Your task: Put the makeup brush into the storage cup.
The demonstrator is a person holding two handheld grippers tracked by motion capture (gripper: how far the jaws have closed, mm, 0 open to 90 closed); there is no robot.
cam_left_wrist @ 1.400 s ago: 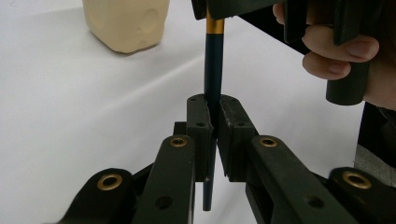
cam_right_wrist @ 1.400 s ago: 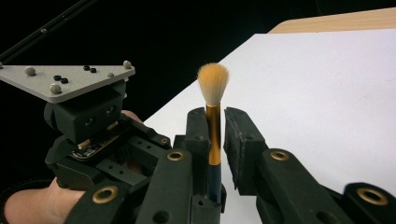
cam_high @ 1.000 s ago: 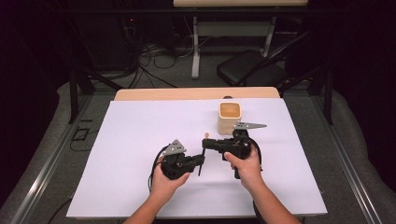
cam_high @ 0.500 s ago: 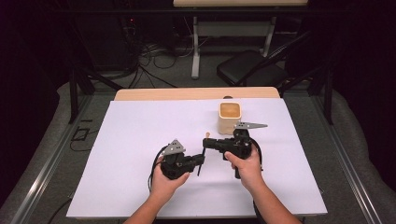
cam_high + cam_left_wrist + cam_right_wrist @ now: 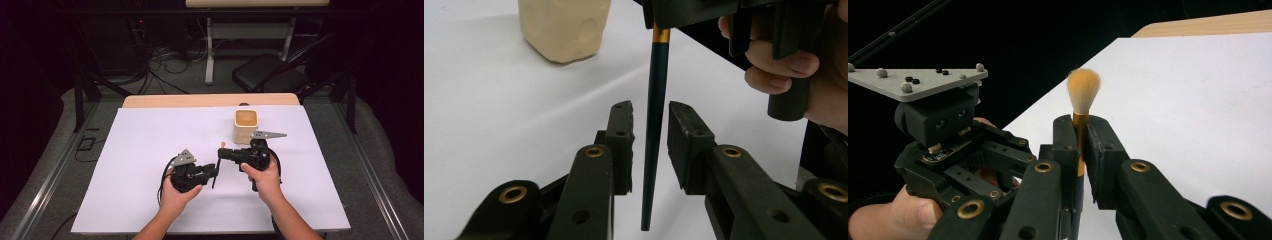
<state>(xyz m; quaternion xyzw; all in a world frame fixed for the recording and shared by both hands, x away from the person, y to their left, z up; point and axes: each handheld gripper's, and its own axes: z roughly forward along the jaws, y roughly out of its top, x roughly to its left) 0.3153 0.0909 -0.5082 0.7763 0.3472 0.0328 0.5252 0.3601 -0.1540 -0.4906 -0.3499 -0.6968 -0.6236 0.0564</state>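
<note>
A slim dark-handled brush with gold ferrule and pale orange bristles (image 5: 1083, 95) is clamped at the ferrule by the right claw (image 5: 223, 153), centre of the high view. The left claw (image 5: 216, 172) has just been opening; its jaws are parted around the handle without touching. White sheet-covered worktop (image 5: 145, 145); beige square cup (image 5: 246, 125) upper right of centre; dark room, black chair (image 5: 262, 75) behind.
</note>
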